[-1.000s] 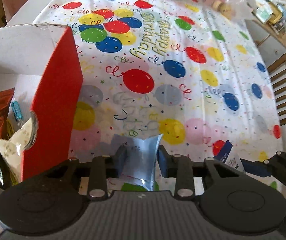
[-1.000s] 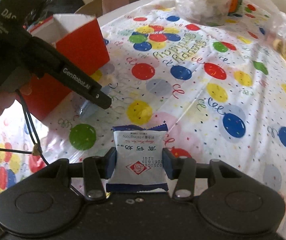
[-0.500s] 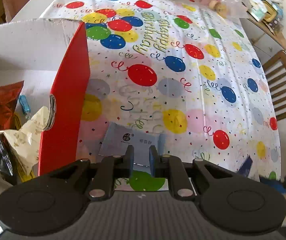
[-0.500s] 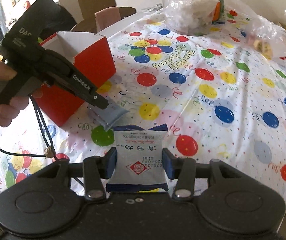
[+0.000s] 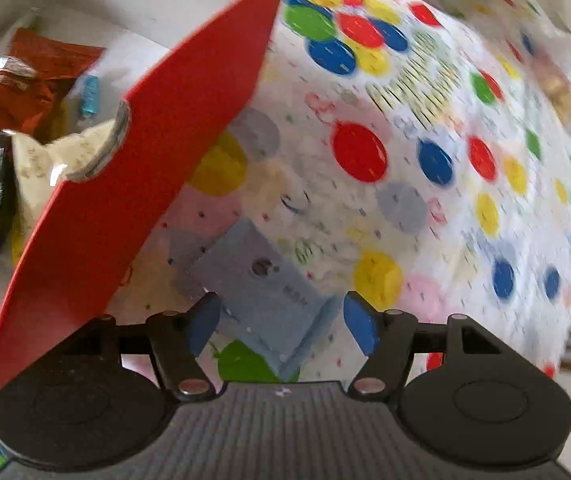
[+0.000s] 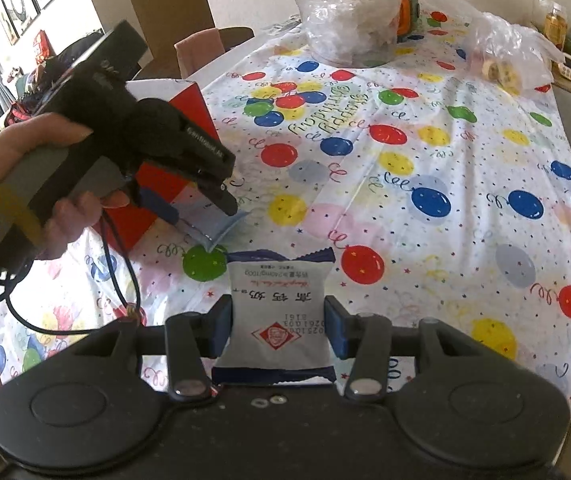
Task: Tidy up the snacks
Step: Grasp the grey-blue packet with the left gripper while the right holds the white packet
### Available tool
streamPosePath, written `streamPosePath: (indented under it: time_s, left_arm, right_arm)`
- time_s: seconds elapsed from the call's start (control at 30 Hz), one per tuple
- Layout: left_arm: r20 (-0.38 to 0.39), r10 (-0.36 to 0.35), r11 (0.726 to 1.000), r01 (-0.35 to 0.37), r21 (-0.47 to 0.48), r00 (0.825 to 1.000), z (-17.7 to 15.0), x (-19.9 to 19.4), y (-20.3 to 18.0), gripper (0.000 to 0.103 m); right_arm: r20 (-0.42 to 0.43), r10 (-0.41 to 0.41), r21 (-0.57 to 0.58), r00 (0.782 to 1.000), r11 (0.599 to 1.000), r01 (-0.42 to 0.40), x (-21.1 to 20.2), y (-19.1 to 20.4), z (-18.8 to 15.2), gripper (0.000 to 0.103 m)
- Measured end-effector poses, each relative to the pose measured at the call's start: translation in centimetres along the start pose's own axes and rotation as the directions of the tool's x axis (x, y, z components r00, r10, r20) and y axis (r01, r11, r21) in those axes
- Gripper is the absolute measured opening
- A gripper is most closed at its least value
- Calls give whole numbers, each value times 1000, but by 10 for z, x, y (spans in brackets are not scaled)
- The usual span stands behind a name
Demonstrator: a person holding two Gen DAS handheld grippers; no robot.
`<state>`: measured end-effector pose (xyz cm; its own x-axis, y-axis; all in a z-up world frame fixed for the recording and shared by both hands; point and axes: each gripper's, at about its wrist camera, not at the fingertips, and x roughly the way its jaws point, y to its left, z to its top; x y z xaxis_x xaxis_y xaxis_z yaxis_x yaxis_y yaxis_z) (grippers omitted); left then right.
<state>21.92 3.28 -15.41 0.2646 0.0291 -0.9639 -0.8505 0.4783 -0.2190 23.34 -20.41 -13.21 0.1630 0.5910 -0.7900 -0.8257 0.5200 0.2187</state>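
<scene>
Left wrist view: the left claw stands wide, its pads clear of the pale blue packet lying low in the frame beside the red box; snack bags fill that box at upper left; right wrist view: the right claw pinches a white milk-candy packet at bottom centre, above the balloon-print table; the left hand sits mid-left.
</scene>
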Motion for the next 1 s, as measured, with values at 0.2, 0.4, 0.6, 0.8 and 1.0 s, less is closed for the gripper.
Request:
streamPosePath:
  time_s: [0.2, 0.4, 0.6, 0.8, 1.0]
  left_arm:
    - [-15, 57, 967, -58, -249, 998, 6, 11, 8, 68]
    - [-18, 113, 949, -113, -293, 993, 7, 16, 4, 68]
    - [-1, 141, 966, -138, -217, 990, 1, 17, -2, 61]
    - [12, 111, 983, -108, -151, 994, -14, 9, 8, 52]
    - [1, 48, 992, -47, -120, 999, -23, 2, 22, 33]
  right_arm:
    - [8, 32, 29, 999, 999, -32, 1, -16, -5, 46]
    - [9, 57, 40, 998, 998, -57, 2, -30, -8, 46]
    - [6, 68, 47, 998, 997, -68, 5, -41, -7, 46]
    - [2, 78, 43, 997, 996, -78, 8, -43, -7, 46]
    - [4, 79, 26, 997, 997, -79, 8, -39, -6, 46]
